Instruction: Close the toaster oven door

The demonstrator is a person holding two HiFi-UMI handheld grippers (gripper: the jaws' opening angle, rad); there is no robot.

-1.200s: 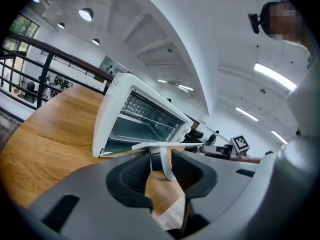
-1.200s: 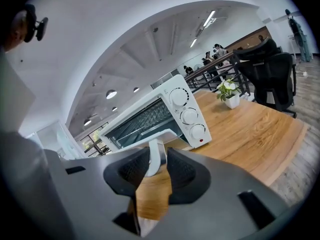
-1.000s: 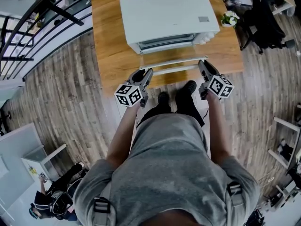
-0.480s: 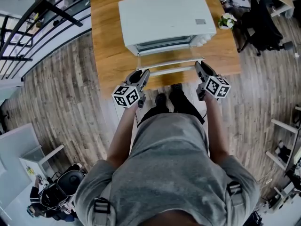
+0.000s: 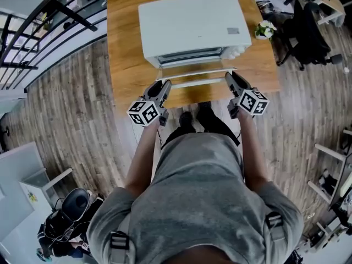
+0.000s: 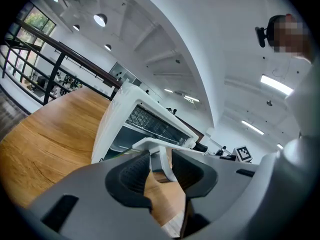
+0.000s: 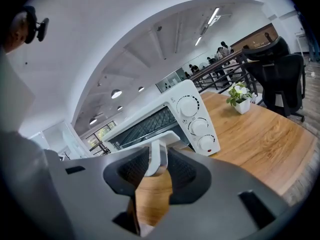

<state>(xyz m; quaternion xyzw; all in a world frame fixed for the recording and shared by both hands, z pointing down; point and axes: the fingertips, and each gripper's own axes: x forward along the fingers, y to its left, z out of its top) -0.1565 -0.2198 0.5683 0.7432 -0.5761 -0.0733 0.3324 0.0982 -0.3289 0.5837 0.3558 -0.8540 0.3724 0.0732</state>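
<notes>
A black metal railing (image 5: 33, 32) crosses the upper left of the head view, above a grey-brown plank floor (image 5: 82, 120). To its right stands a light wooden table (image 5: 126, 54).

The left gripper (image 5: 164, 86) sits at the table's near edge, left of centre. Its cube of black-and-white square markers (image 5: 142, 113) carries patterns only, no letters. In the left gripper view its jaws (image 6: 161, 159) stand apart. The left post of the white door handle (image 6: 167, 168) is between them, close against the right-hand pad, with a sliver of gap on the other side.

The white box-shaped toaster oven (image 5: 192, 23) fills the upper middle of the head view, at the centre of the table. Its glass door (image 5: 192, 71) is folded down toward the person and lies open. The left gripper view shows a wire rack (image 6: 150, 124) inside the cavity. A small grey label (image 5: 234, 31) sits at the right of the oven's top, its print too small to read.

The right gripper (image 5: 231, 80) is at the door's right corner. In the right gripper view its pads (image 7: 182, 171) appear to sit snug on both sides of the handle's right post (image 7: 157, 159). Beside it are three round white dials (image 7: 200, 127) with fine tick marks I cannot read, and a red dot (image 7: 216, 150) near the lowest.

Further right are a small white pot of green leaves (image 5: 265, 29) and a black office chair (image 5: 308, 23).
</notes>
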